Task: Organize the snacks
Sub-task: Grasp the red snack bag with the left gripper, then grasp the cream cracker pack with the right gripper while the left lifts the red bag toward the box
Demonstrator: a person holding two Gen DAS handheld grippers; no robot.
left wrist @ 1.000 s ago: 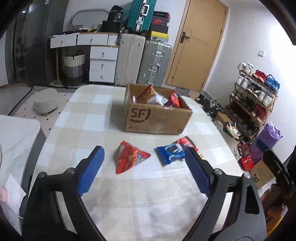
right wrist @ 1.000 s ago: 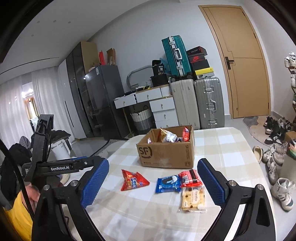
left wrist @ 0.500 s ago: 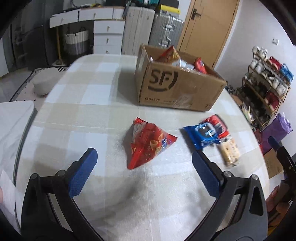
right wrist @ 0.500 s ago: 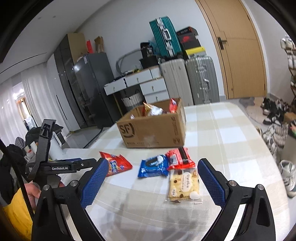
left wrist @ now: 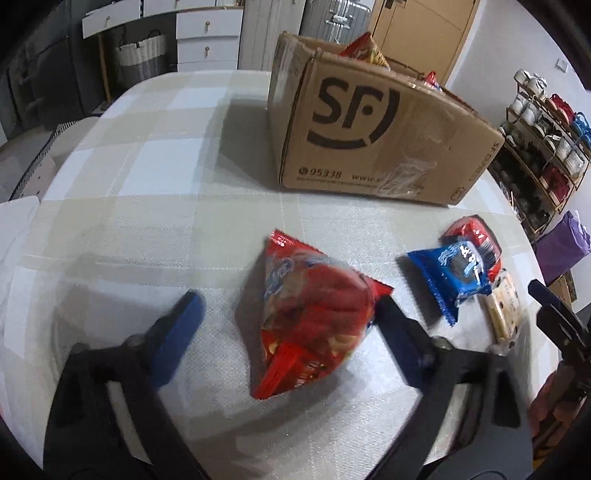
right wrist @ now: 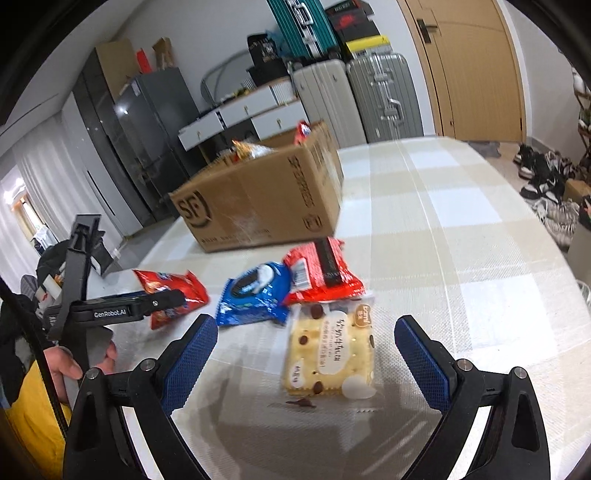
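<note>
A red chip bag [left wrist: 314, 314] lies on the checked table between the fingers of my left gripper [left wrist: 288, 301]. Its jaws are closing; the right finger is at the bag's edge and the left pad [left wrist: 177, 332] still stands apart. My right gripper [right wrist: 304, 326] is open, low over a pale chocolate-chip cookie pack [right wrist: 328, 354] that lies between its pads untouched. A blue Oreo pack [right wrist: 255, 291] and a red pack with a black stripe [right wrist: 321, 269] lie just beyond. The SF cardboard box [left wrist: 369, 129] behind them holds several snack bags.
The table [right wrist: 461, 229] runs on to the right of the box. Suitcases [right wrist: 380, 96], white drawers [left wrist: 207, 33] and a door [right wrist: 476, 66] line the far wall. A shoe rack [left wrist: 543, 122] stands to the right. A person's hand [right wrist: 66, 365] holds the left gripper.
Both grippers have come down and forward toward the table. The left one now straddles the red chip bag with narrower jaws. The right one now frames the cookie pack.
</note>
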